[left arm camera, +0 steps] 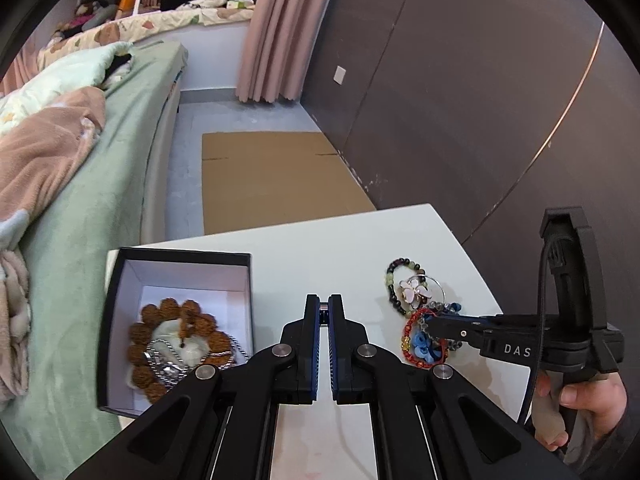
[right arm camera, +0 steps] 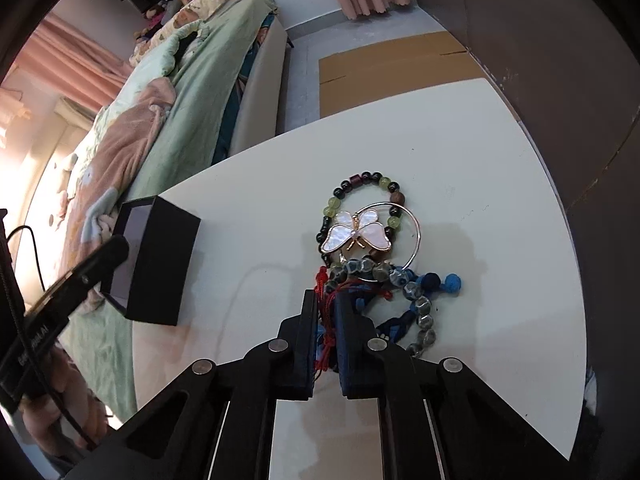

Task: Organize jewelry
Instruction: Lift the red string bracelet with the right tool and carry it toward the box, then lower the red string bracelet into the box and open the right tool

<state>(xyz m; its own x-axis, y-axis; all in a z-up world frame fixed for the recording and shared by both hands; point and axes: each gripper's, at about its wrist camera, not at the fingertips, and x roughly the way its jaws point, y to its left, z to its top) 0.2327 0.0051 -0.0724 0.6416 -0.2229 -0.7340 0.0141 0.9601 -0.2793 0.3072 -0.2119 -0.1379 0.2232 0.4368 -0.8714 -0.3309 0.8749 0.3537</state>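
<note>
Where right hand-held gripper [right arm camera: 325,308] pinches: red bracelet [right arm camera: 326,320].

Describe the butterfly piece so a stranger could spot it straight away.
On the white table, right of the black box, lies a heap of bracelets. The butterfly piece sits on top, the only one with flat pearly wings; the rest are beads or cord.

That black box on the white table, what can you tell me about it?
The black box is a square, lidless, rigid box, seemingly of card, black outside with a pale lining. It stands upright and open-topped near the table's edge on the bed side. Inside lie a bracelet of big knobbly brown beads, a pale stone piece and some silvery chain, heaped together. Neither gripper touches it; the bracelets still on the table lie well apart from it.
</note>
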